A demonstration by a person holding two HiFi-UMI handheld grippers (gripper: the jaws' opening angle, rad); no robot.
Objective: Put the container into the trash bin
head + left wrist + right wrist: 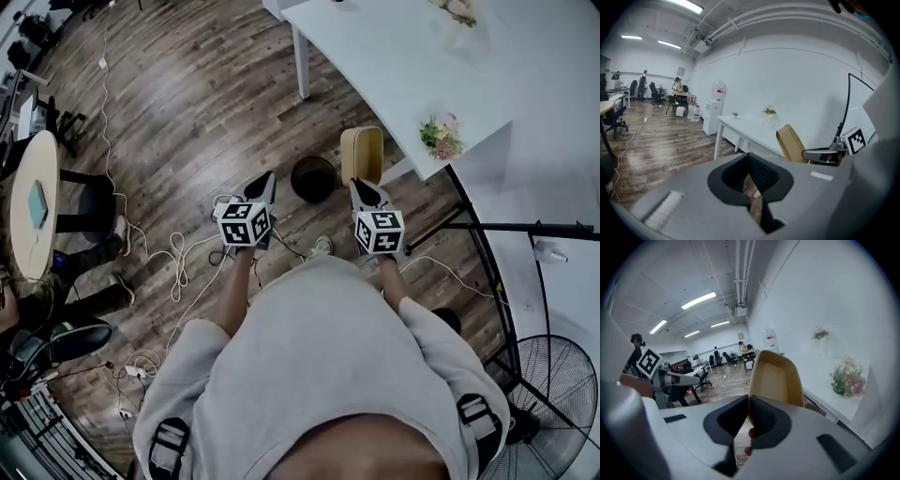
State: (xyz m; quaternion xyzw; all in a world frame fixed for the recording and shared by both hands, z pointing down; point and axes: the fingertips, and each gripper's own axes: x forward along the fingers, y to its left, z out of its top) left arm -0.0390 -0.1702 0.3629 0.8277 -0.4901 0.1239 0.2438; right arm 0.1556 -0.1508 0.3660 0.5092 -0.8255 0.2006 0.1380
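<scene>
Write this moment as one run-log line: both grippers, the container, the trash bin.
left gripper: shut, empty | right gripper: shut on container rim | trash bin: on floor, container not in it

I'm getting even, fairly bright light from the ceiling strip lights [698, 301], which leave a pale sheen on the wooden floor [642, 159] and wash the white table [403, 56] almost flat, with only faint, soft shadows. Both gripper views bend hard toward the edges and go black in the corners. Whatever sits closest to the lens looks soft, while the room behind stays reasonably sharp.
</scene>
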